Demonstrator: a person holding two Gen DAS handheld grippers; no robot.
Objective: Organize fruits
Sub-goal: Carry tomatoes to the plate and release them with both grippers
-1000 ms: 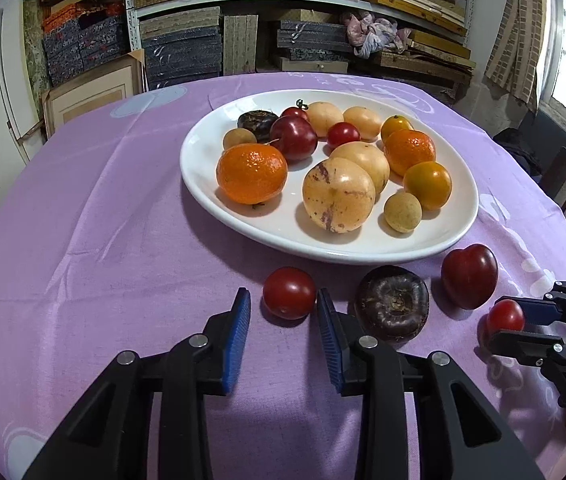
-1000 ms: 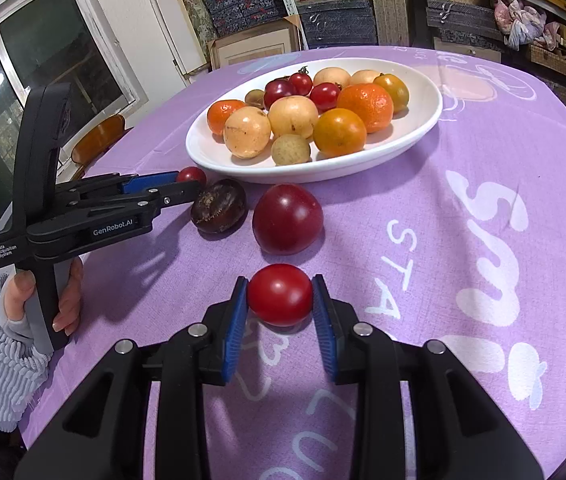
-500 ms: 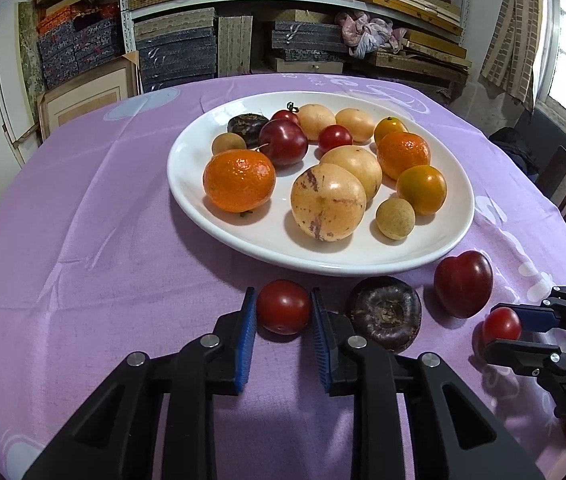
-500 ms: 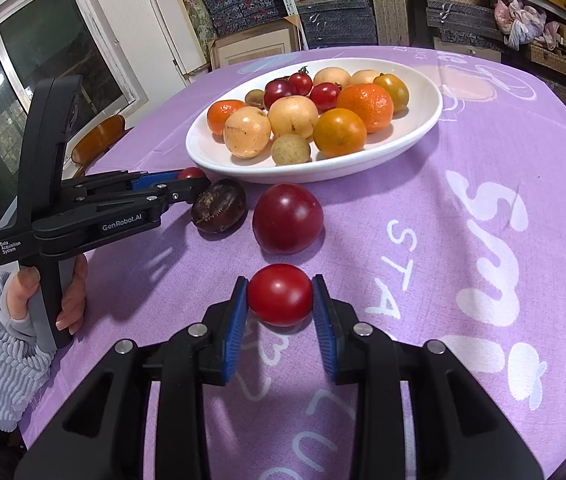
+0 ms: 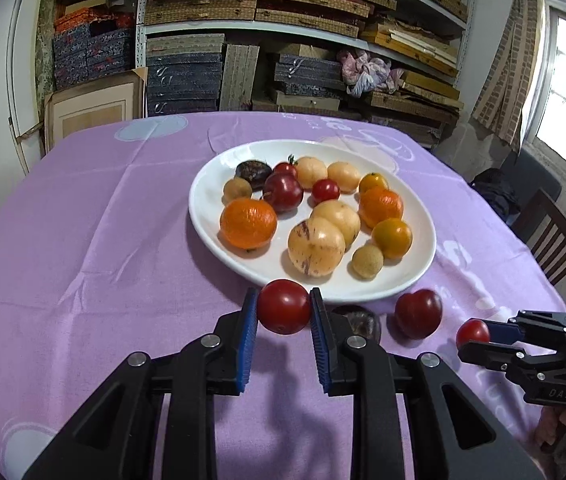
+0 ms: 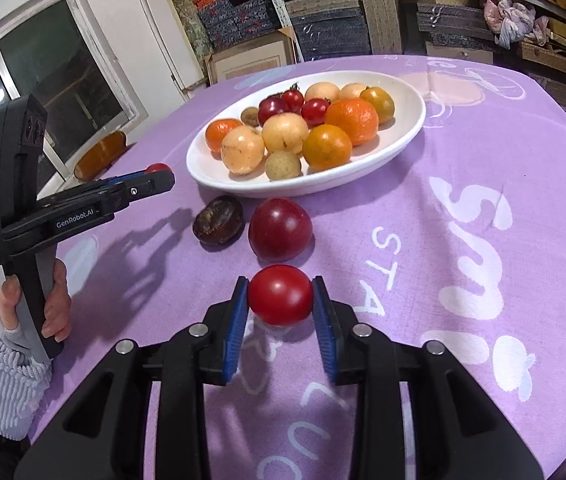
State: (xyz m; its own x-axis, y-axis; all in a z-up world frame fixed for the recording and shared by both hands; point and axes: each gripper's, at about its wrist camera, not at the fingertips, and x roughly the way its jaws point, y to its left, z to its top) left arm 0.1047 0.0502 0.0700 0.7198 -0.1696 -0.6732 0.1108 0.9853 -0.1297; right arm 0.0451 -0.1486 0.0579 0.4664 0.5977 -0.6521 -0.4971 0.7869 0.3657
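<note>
A white oval plate (image 5: 211, 216) on the purple tablecloth holds oranges, pale yellow fruits, red tomatoes and a dark fruit. My left gripper (image 5: 284, 312) is shut on a red cherry tomato (image 5: 284, 307) and holds it lifted just before the plate's near rim. My right gripper (image 6: 279, 295) is shut on another red cherry tomato (image 6: 279, 294), low over the cloth; it also shows in the left wrist view (image 5: 472, 333). A dark red plum (image 6: 279, 229) and a dark brown fruit (image 6: 218, 220) lie on the cloth between the grippers and the plate (image 6: 411, 120).
Shelves stacked with boxes (image 5: 243, 40) stand behind the table. A wooden chair (image 5: 547, 240) is at the right edge, another chair (image 6: 99, 154) by the window. White lettering (image 6: 471, 216) is printed on the cloth right of my right gripper.
My left gripper closed on the cherry tomato and lifted it off the cloth toward the plate's rim. My right gripper stayed shut on its tomato and rose slightly.
</note>
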